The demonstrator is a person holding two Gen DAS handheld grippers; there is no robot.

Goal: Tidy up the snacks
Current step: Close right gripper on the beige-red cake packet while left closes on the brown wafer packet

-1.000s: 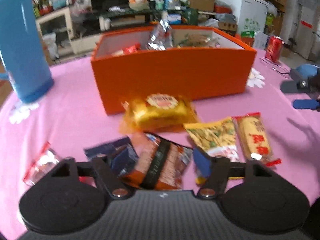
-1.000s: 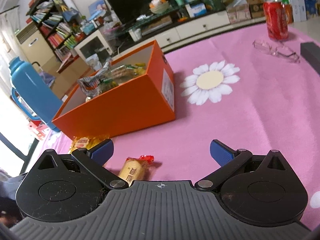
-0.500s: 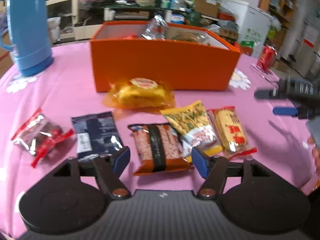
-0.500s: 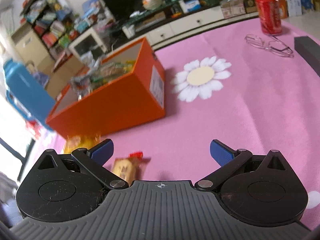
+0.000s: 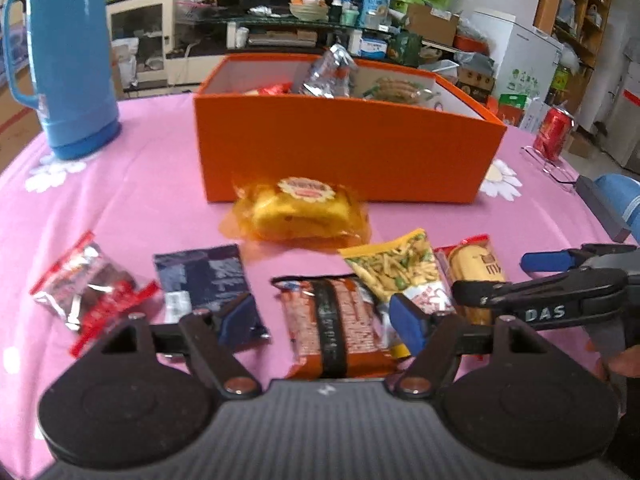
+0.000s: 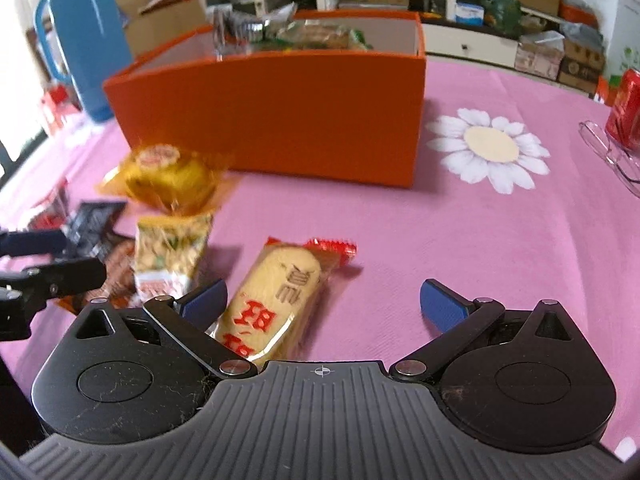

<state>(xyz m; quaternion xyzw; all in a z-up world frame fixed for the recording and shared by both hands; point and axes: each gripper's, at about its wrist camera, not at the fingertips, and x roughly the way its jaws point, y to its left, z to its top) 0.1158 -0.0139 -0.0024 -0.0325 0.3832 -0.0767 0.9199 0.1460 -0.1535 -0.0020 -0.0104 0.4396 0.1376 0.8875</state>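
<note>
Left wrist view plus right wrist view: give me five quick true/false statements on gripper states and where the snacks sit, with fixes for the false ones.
1. The left gripper is open, with the orange snack pack with a black band lying between its fingers. True.
2. The right gripper is shut on the biscuit pack with red characters. False: it is open and holds nothing; the pack lies on the table by its left finger.
3. The orange box is empty. False: several snack packs show above its rim.
4. The yellow cake pack lies on the pink tablecloth in front of the box. True.
5. The blue thermos lies on its side. False: it stands upright.
</note>
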